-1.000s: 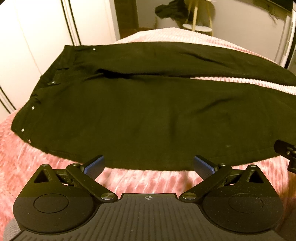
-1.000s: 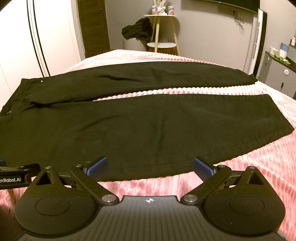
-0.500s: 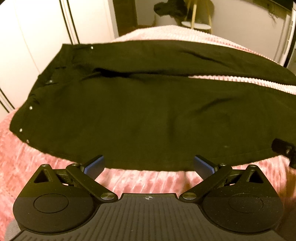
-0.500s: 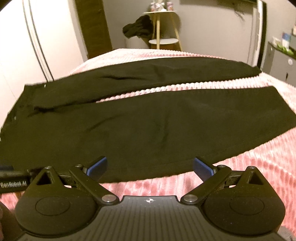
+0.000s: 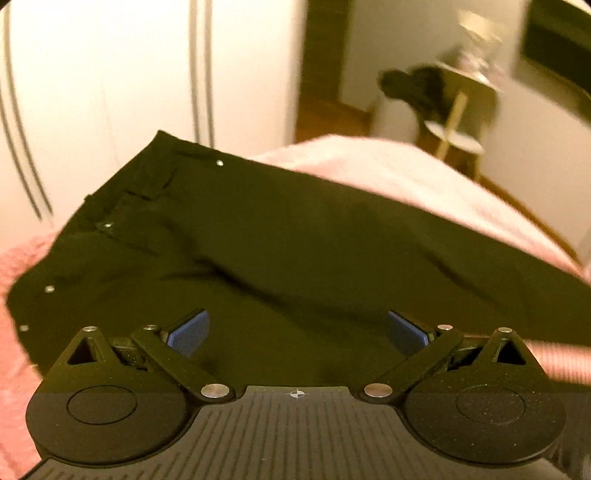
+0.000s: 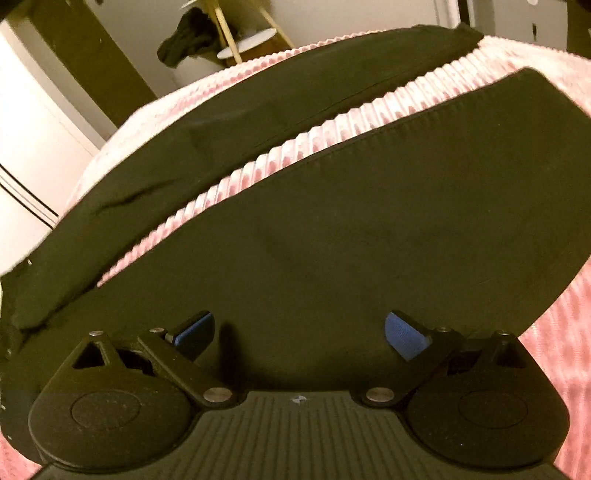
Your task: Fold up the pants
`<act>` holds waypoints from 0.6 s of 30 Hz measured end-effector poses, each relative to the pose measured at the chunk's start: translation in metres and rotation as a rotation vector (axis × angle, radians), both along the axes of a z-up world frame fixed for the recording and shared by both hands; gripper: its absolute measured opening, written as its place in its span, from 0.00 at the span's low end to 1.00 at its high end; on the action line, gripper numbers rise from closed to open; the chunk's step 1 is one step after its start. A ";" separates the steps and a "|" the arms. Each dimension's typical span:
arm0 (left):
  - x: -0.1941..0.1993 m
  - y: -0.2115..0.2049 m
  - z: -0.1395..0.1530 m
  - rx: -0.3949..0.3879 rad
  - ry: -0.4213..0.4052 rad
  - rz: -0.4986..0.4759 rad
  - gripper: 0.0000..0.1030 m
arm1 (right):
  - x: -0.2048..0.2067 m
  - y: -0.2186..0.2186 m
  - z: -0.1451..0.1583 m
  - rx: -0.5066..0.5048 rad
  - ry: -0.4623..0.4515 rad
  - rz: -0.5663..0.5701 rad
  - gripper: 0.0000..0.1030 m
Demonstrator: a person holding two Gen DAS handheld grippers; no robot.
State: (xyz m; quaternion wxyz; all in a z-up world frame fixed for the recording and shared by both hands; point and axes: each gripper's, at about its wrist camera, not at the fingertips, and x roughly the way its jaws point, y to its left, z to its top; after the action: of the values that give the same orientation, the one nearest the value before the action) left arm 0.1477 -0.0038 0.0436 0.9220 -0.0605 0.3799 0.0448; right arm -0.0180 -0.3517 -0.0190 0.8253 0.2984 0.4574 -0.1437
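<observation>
On the bed (image 6: 561, 373), over its ribbed pink cover, the black pants (image 6: 332, 229) lie spread flat with the two legs apart, a strip of the pink cover showing between them. Seen from the right wrist, the nearer leg fills most of the view and its hem end curves off toward the right, while the farther leg runs along behind it. The right hand-held gripper (image 6: 300, 332) hangs over the near edge of that nearer leg with its blue pads (image 6: 404, 336) spread wide, nothing between them.

From the left wrist, the waist end of the pants (image 5: 280, 251) is in view, with small metal rivets (bright dots along the waistband and pocket edges) at the left. The left hand-held gripper (image 5: 297, 332) sits over the dark cloth near the waist, its blue pads (image 5: 186, 334) likewise wide apart and holding nothing; whether either pad touches the fabric cannot be told.

Beyond the bed stand white wardrobe doors (image 5: 110, 92) and a small round side table (image 6: 245, 44) with a dark garment (image 6: 184, 35) draped on it.
</observation>
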 end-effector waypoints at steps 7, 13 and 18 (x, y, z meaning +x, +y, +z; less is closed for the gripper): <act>0.054 -0.004 -0.065 0.118 0.000 0.087 1.00 | 0.029 -0.006 0.020 -0.021 0.099 0.172 0.96; 0.070 0.016 -0.072 0.075 -0.075 0.187 1.00 | 0.140 -0.088 0.065 -0.057 -0.080 -0.036 0.90; 0.079 0.029 -0.090 0.099 -0.084 0.233 1.00 | 0.247 -0.141 0.028 -0.016 0.047 -0.245 0.66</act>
State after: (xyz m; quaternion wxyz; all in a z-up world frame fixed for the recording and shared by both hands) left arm 0.2265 0.0252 -0.0462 0.9274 -0.0606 0.3288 0.1676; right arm 0.2292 -0.4930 0.0091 0.7930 0.3419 0.4357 -0.2539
